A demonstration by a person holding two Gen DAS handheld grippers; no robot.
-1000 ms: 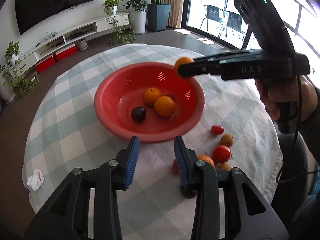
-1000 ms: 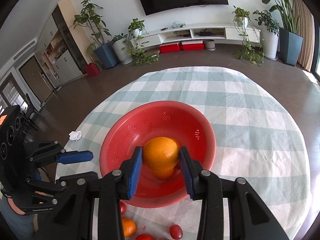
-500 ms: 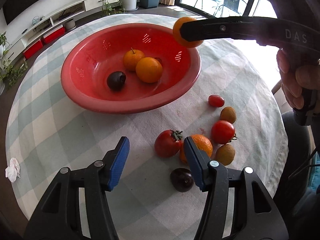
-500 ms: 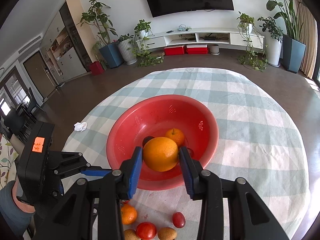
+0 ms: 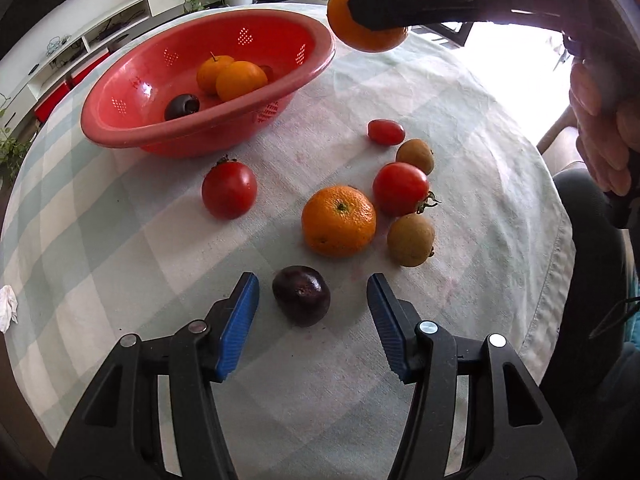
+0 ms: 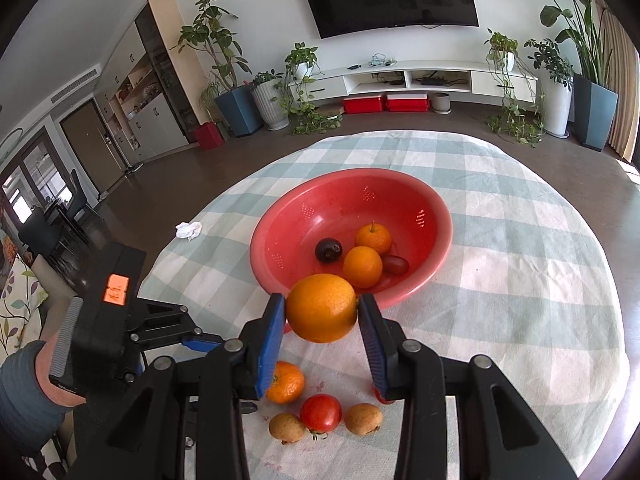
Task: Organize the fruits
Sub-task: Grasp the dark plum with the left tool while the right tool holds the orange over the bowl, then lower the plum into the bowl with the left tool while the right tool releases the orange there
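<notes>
Right gripper (image 6: 322, 314) is clamped on a smooth round orange (image 6: 321, 307), both blue pads pressing its sides, and carries it in the air just short of the near rim of the red perforated plastic bowl (image 6: 436, 216); held high, presumably so it clears the rim before release. The bowl already holds two oranges, a dark plum and a small reddish fruit, so it reads as the collection point. Left gripper (image 5: 313, 310) points steeply down at the bench, jaws apart with the dark purple plum (image 5: 301, 295) lying between them, pads not touching it; likely lined up as the next pick. Loose on the checked tablecloth (image 5: 120, 240) near the bowl: a dimpled tangerine (image 5: 338, 221), two round red tomatoes, one small oval tomato, two brown kiwi-like fruits. Judgement: sorting roughly part done; both hands working in parallel, one delivering, one preparing to grasp.
</notes>
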